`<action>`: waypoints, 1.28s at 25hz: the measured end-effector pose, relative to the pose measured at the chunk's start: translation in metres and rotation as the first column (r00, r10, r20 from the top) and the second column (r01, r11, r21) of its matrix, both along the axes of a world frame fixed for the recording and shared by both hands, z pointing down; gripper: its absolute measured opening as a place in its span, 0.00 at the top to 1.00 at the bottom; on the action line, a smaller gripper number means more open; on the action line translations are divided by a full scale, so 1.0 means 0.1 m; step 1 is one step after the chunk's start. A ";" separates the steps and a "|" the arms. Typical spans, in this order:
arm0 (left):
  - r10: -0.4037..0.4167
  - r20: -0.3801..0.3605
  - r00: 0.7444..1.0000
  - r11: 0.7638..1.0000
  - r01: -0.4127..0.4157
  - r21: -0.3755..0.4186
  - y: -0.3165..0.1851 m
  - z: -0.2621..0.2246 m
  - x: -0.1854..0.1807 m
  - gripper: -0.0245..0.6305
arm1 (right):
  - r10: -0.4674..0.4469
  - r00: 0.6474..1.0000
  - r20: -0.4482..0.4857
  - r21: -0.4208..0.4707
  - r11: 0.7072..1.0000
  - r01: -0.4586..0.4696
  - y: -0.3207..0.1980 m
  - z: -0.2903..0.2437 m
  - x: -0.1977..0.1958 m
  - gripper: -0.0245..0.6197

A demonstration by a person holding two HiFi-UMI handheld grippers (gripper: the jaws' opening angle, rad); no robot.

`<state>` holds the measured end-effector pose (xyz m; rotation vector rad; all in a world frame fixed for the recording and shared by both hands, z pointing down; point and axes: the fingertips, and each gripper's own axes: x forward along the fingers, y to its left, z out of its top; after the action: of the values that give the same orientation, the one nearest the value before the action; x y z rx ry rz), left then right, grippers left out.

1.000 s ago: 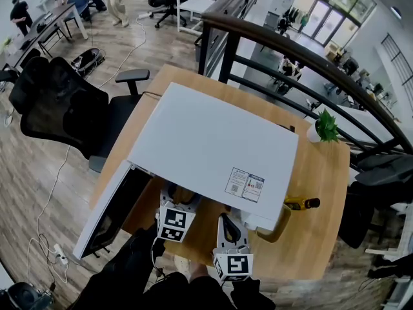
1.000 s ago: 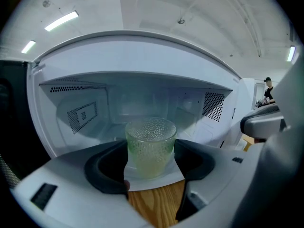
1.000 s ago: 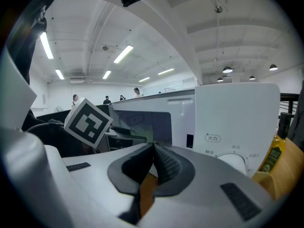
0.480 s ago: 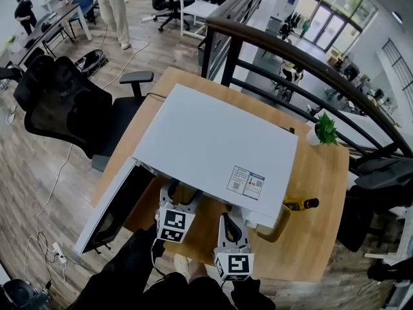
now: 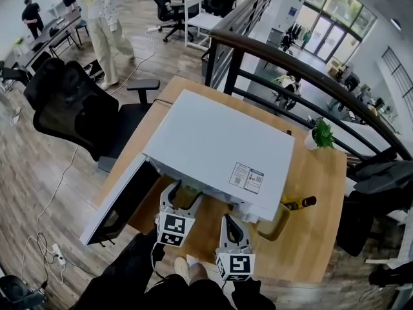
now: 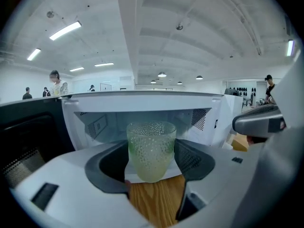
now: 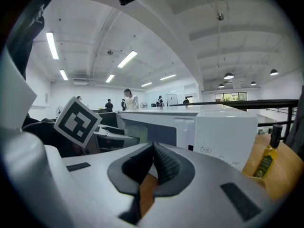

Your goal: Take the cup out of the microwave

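While the right gripper (image 7: 153, 148) has its jaws clenched together on nothing, the left gripper (image 6: 152, 161) grasps the dimpled, green-tinted glass cup (image 6: 151, 148) at the open white microwave's (image 5: 219, 147) mouth, toward the wooden desk's (image 5: 317, 192) front edge.

The left gripper (image 5: 182, 196) and right gripper (image 5: 230, 223) are pale grey shells with dark ribbed fingers (image 6: 192, 161) and black-and-white marker cubes (image 5: 173, 228); the sleeves (image 5: 126, 273) are black.
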<state>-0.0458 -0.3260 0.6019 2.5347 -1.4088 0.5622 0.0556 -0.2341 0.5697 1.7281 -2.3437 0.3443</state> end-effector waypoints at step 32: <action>-0.017 -0.042 0.999 0.985 0.024 0.172 1.76 -1.19 -0.63 0.50 | 0.028 0.999 -0.033 0.174 0.985 -0.022 1.25 -0.88 -0.25 0.94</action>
<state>-0.1092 -0.1500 0.4827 2.6439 -1.5286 0.3990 0.0309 -0.1093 0.4812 1.8244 -2.3914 0.1152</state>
